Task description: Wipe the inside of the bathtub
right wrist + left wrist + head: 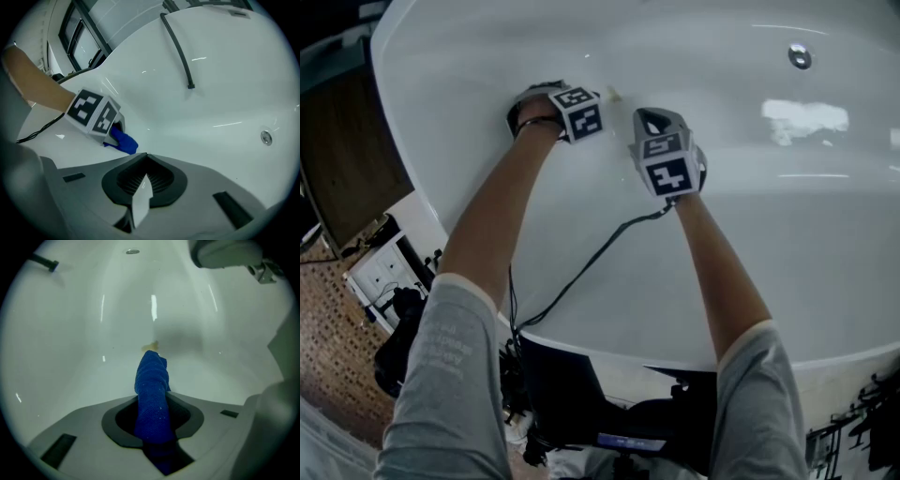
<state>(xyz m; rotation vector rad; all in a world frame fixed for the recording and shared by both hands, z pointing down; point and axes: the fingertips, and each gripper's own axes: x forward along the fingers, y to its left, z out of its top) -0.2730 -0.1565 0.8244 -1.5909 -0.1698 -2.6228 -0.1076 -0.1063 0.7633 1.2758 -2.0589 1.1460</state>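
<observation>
While the left gripper has its fingers clenched on the blue cloth at the bathtub wall | right gripper beside it, fingers pressed together.

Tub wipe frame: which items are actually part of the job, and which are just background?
In the job: bathtub; blue cloth; left gripper, clamped on the cloth; tan speck on the wall just ahead of it.

Not in use: right gripper, jaws together, no cloth; round fitting; black strip; white box on the floor.
</observation>
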